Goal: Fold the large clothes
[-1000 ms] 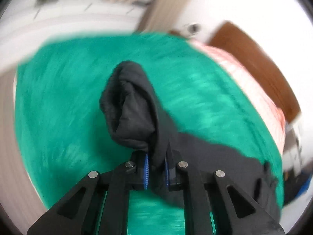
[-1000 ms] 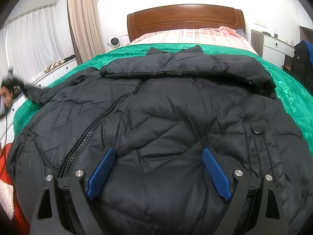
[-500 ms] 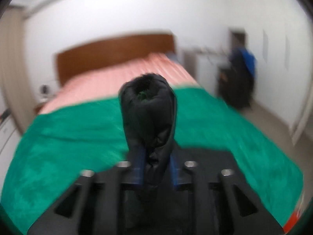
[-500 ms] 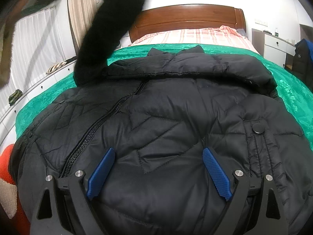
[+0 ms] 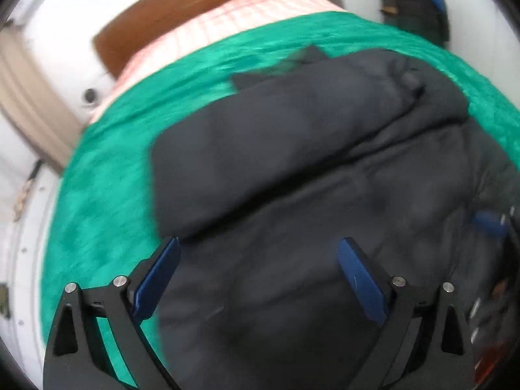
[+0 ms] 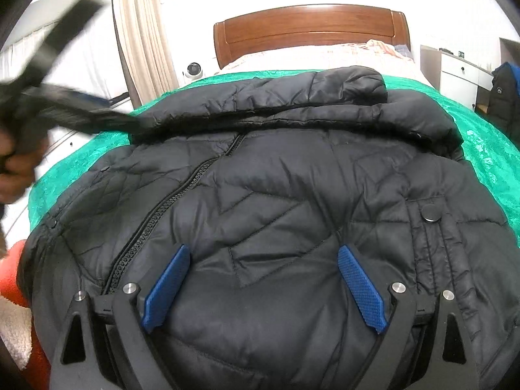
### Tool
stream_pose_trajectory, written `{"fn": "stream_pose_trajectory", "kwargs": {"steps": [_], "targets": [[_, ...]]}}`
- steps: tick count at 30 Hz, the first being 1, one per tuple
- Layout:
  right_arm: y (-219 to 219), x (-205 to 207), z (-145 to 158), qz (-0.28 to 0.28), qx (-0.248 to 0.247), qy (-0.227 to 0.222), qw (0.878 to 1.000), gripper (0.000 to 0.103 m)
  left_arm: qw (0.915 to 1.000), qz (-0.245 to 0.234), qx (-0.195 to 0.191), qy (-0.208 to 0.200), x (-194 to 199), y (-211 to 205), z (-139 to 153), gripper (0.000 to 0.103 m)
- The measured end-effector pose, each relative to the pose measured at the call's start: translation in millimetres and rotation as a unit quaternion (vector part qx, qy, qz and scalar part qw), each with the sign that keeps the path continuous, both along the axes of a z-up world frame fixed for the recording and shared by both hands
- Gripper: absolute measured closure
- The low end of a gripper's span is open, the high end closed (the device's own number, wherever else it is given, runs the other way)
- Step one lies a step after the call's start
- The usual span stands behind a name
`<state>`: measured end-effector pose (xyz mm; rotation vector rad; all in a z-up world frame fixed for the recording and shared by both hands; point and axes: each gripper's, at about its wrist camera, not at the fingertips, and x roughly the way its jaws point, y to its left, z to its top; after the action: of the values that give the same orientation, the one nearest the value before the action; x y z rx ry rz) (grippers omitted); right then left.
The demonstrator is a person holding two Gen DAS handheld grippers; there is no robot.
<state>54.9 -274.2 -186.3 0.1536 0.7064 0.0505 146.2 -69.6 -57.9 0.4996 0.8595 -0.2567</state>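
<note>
jacket (image 6: 276, 195): black quilted synthetic cloth, slight sheen, stitched seams, plastic-looking zip at 9 o'clock. bedspread (image 6: 487, 149): green, shiny, textured weave. headboard (image 6: 308, 32) at 12 o'clock: glossy brown wood. right gripper (image 6: 263, 287) pads (image 6: 360, 289): blue, knurled; frame matt black.

A black quilted jacket (image 6: 292, 201) is lying front-up on the green bedspread (image 6: 487, 149), one sleeve (image 6: 260, 110) lying folded across its chest. The right gripper (image 6: 260, 279) is hovering over its lower front, jaws standing wide apart. The blurred left gripper (image 6: 48, 65) is showing at far left.
</note>
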Motion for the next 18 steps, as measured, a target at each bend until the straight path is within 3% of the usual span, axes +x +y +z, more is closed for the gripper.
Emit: {"fn": "stream_pose_trajectory", "kwargs": {"steps": [2,5,8,13,16,18], "targets": [[2,1,0,-0.002,-0.006,0.001,1.000,0.011,0.9997,0.020,-0.003,-0.015,-12,28,16,0.003],[4,1,0,-0.004,-0.011,0.002,1.000,0.010,0.9971,0.050,-0.049,-0.031,-23,60,36,0.001],[6,1,-1,-0.009,-0.018,0.003,1.000,0.010,0.9921,0.069,-0.102,-0.025,-23,71,35,0.001],[8,0,-1,-0.014,-0.025,0.003,1.000,0.009,0.9846,0.095,-0.147,-0.006,-32,70,-34,0.001],[8,-2,-1,-0.017,-0.028,0.002,0.999,0.009,0.9855,0.103,-0.135,-0.003,-35,66,-74,0.000],[9,-5,-1,-0.019,-0.032,0.001,0.999,0.009,0.9840,0.100,-0.141,-0.042,-46,65,-88,0.000]]}}
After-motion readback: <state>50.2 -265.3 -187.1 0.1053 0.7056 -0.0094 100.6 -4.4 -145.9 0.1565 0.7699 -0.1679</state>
